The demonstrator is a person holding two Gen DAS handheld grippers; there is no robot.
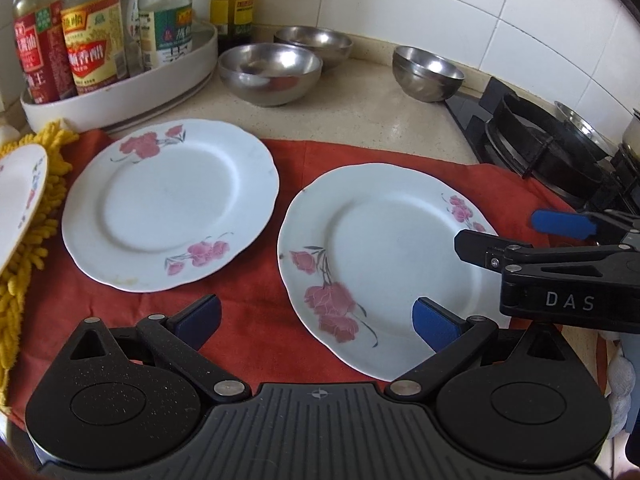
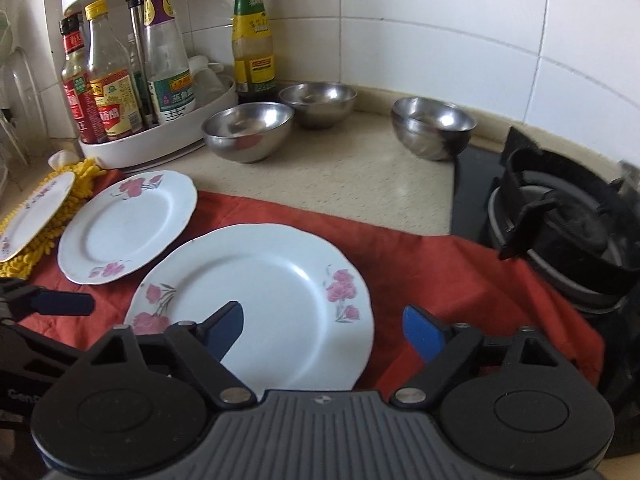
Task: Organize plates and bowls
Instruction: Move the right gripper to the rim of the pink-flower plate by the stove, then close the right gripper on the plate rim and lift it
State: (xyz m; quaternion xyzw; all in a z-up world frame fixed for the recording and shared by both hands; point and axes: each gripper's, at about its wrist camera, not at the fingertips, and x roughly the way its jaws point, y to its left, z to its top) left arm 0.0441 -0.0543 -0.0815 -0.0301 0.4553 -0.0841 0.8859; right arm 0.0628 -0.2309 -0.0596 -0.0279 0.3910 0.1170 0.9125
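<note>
Two white flowered plates lie on a red cloth (image 1: 260,344): the near plate (image 1: 384,264) (image 2: 260,288) and the far plate (image 1: 168,200) (image 2: 124,224). A third plate (image 1: 16,200) (image 2: 36,208) rests on a yellow mop cloth at the left. Three steel bowls (image 1: 270,68) (image 2: 248,128) stand at the back of the counter. My left gripper (image 1: 320,320) is open, its jaws astride the near plate's left rim. My right gripper (image 2: 324,324) (image 1: 516,234) is open too, one finger over that plate, the other over the cloth beyond its right rim. Neither holds anything.
A white tray of sauce bottles (image 1: 120,96) (image 2: 168,136) stands at the back left by the tiled wall. A black gas stove (image 1: 540,148) (image 2: 560,232) borders the cloth on the right. Bare counter lies between the bowls and the cloth.
</note>
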